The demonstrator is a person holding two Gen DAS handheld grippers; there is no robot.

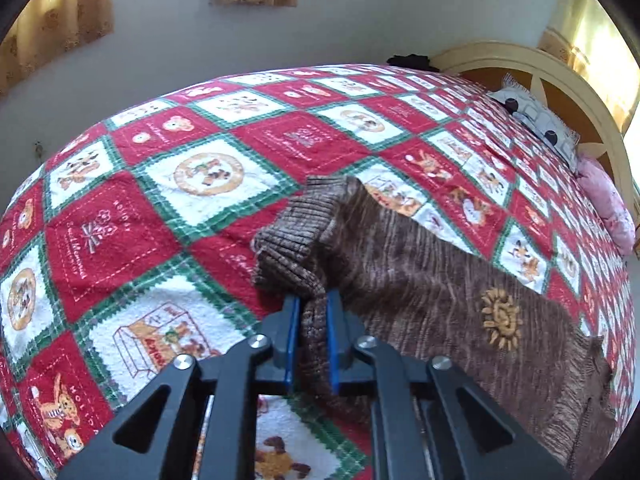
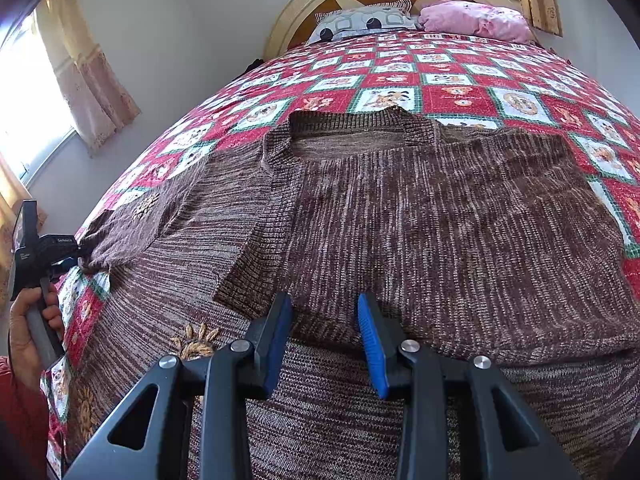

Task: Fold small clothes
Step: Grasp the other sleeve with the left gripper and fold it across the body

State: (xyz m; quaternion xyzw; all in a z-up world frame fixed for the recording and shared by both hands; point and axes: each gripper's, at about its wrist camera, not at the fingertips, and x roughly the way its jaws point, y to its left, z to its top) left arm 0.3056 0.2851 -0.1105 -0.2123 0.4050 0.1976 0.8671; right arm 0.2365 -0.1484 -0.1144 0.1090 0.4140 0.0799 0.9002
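A brown knitted sweater [image 2: 440, 220] with embroidered sunflowers lies spread on the bed, its right side folded over the body. It also shows in the left wrist view [image 1: 420, 272]. My left gripper [image 1: 312, 320] is shut on the sweater's left sleeve near the ribbed cuff [image 1: 292, 240] and holds it above the quilt. In the right wrist view that gripper [image 2: 76, 256] is at the far left, held by a hand. My right gripper [image 2: 325, 320] is open and empty, just above the folded sweater body.
The bed has a red, white and green patchwork quilt [image 1: 160, 200]. A patterned pillow [image 2: 360, 20] and a pink pillow [image 2: 476, 20] lie against the cream headboard [image 2: 304, 4]. Curtained windows stand at the walls.
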